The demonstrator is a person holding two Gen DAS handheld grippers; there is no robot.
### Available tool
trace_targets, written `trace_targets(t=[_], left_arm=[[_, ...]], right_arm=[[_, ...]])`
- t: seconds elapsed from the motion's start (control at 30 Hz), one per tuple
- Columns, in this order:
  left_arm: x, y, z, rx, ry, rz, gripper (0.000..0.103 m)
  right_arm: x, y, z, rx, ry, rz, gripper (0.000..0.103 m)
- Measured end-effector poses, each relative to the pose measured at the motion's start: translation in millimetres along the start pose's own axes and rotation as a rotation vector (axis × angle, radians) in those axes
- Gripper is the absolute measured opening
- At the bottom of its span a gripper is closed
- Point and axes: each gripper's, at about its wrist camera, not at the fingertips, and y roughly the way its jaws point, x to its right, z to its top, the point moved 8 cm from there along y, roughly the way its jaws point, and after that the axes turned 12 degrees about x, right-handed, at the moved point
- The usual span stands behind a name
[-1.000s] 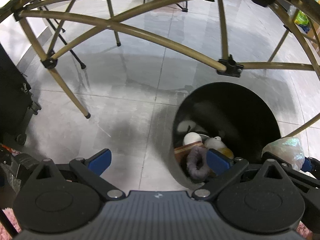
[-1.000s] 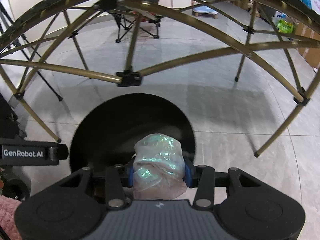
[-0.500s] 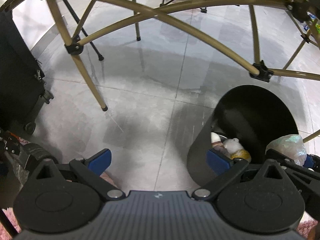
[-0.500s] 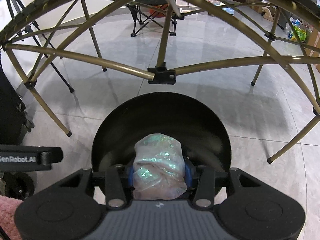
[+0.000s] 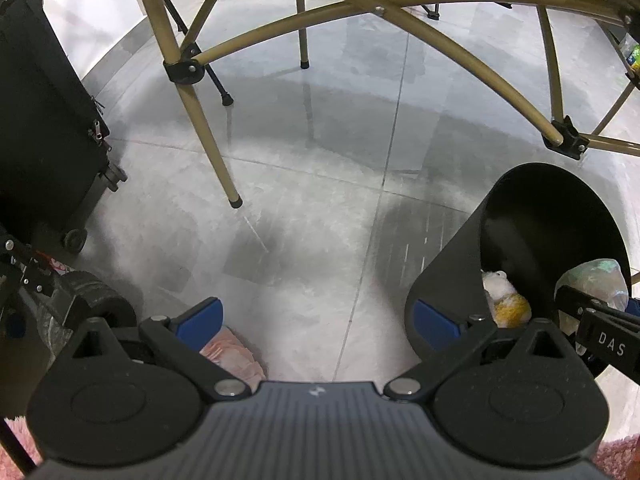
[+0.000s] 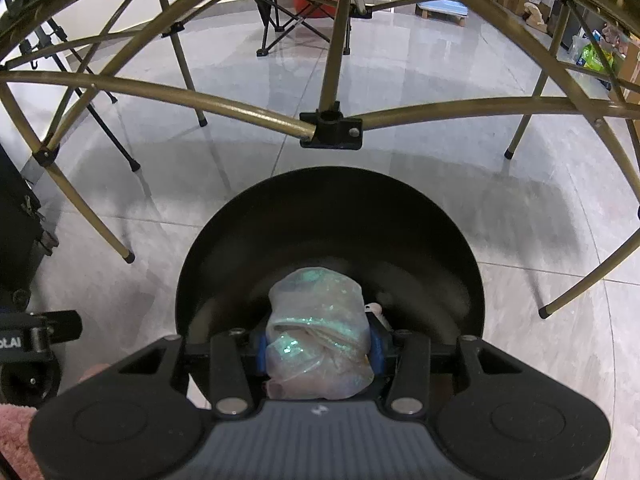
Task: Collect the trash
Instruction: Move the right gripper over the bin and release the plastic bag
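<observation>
crumpled iridescent wrapper sits clenched in the right gripper jaws, directly over the mouth of the black bin on the grey tiled floor; left gripper jaws spread wide with nothing between them, beside the bin, which holds other trash

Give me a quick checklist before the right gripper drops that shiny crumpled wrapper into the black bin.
1. Right gripper shut on the shiny wrapper: ok.
2. Wrapper over the black bin opening, not the floor: ok.
3. Room left in the bin: ok; only a small white and yellow item shows low inside.
4. Left gripper clear of the opening: ok; it is open and empty, beside the bin.
5. Gold table frame out of the drop path: ok; it stands beyond the bin.
6. Wrapper free of the pads: cannot tell.
</observation>
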Motion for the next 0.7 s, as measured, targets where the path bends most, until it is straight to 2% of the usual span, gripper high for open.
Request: trace_targets(t=[0.4,0.47,0.5,0.53,0.57,0.6,0.7], left_arm=[[-2.1,0.5,-0.5,-0.002,-0.001,-0.006,0.103],[-1.8,1.1,-0.8,-0.002,0.0,-0.005,0.103],[-1.9,1.3,-1.2,-0.003,0.0,-0.005,0.103],[-1.5,1.5,-2.0,-0.003,0.001,-0.004,0.103],[-1.4,1.5,-2.2,-0.004,0.001,-0.004,0.103],[-1.4,1.7,-2.4,-0.004,0.002,-0.004,0.103],[-0.6,2.0,-2.5,-0.003,0.005,-0.005,0.103]], right_arm=[[-2.5,8.3,-3.6,-0.024,-0.009,-0.007,0.046],[-2.4,8.1,-3.7,-0.027,-0.004,-0.004,0.053],[-2.3,8.5,-3.8,-0.03,-0.001,-0.003,0.067],[-1.6,9.0,-4.1,-0.034,0.001,-0.004,0.09],[-1.3,9.7,-4.6,-0.037,-0.001,-0.009,0.1],[-0.8,9.7,-4.6,-0.035,-0.008,-0.016,0.103],[0.2,9.9,-5.9,-0.041,-0.007,-0.017,0.103]])
